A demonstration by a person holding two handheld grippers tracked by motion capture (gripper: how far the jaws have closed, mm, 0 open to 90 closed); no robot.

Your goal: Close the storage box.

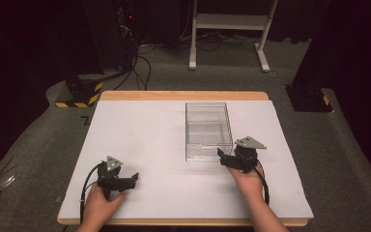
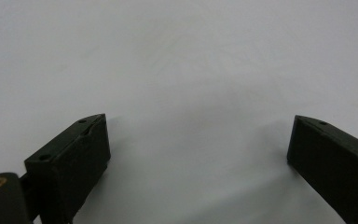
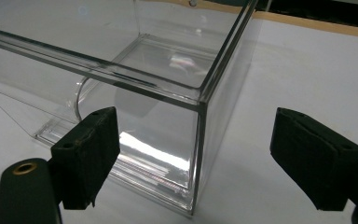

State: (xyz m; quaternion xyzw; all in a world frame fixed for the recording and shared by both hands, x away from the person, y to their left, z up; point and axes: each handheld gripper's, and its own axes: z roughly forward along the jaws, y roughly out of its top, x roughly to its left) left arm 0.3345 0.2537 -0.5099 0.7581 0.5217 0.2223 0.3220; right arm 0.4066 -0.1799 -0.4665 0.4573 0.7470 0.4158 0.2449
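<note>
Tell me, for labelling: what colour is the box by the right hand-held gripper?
Clear, colourless box; right gripper view shows it best.

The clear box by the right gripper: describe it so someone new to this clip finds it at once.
On the white table, look right of centre, toward the far wooden edge. There stands a clear box, open-topped and empty, with the open right gripper at its near right corner. It is the table's one see-through container.

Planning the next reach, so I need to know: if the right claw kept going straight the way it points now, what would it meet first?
The right claw is open and aimed at the near corner of the clear plastic box. Going straight on, it would probably meet that corner edge first, though the gap is hard to judge.
</note>
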